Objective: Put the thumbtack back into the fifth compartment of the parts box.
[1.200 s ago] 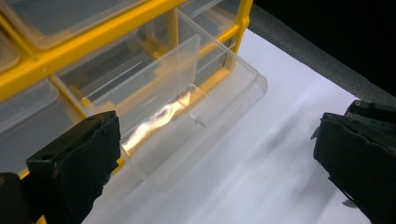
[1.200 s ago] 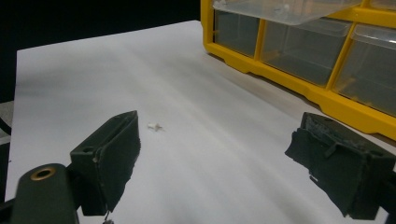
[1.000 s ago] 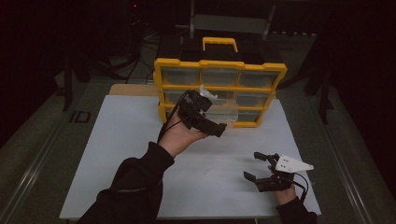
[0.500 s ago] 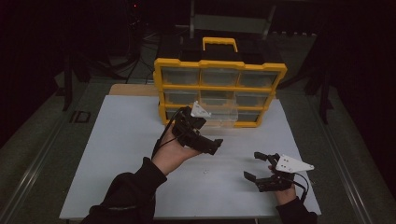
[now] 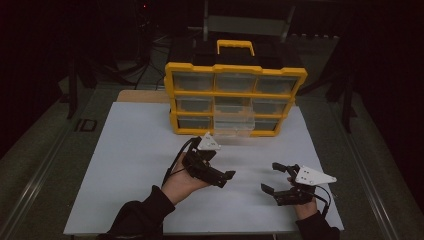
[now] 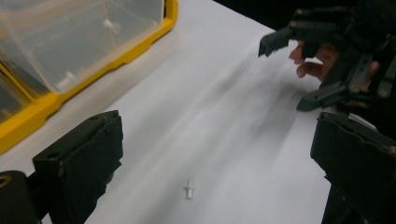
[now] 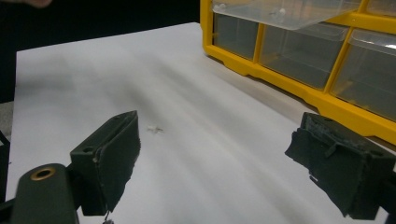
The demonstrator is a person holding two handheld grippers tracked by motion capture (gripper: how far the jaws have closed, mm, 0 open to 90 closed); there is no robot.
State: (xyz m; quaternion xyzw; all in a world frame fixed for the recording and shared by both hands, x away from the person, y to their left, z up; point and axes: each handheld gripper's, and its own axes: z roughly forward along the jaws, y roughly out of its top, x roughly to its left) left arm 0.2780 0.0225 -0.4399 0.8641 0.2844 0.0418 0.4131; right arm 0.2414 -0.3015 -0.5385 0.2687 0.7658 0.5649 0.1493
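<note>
White plastic, a tiny peg-shaped part (image 6: 189, 188) lies loose on the white table sheet (image 5: 135, 165), between the spread jaws of the left gripper (image 5: 212, 171), which grips nothing. The right gripper (image 5: 275, 179) rests nearby, jaws also wide and empty. Behind them the yellow-framed organiser with clear drawers (image 5: 235, 100) has one clear drawer (image 5: 234, 127) in its bottom row pulled out. Judging by this, the part is out of the drawer and set down; picking it up looks to be what remains

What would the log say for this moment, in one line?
left gripper: open, empty | right gripper: open, empty | small white part: loose on table | organizer drawer: pulled out
</note>
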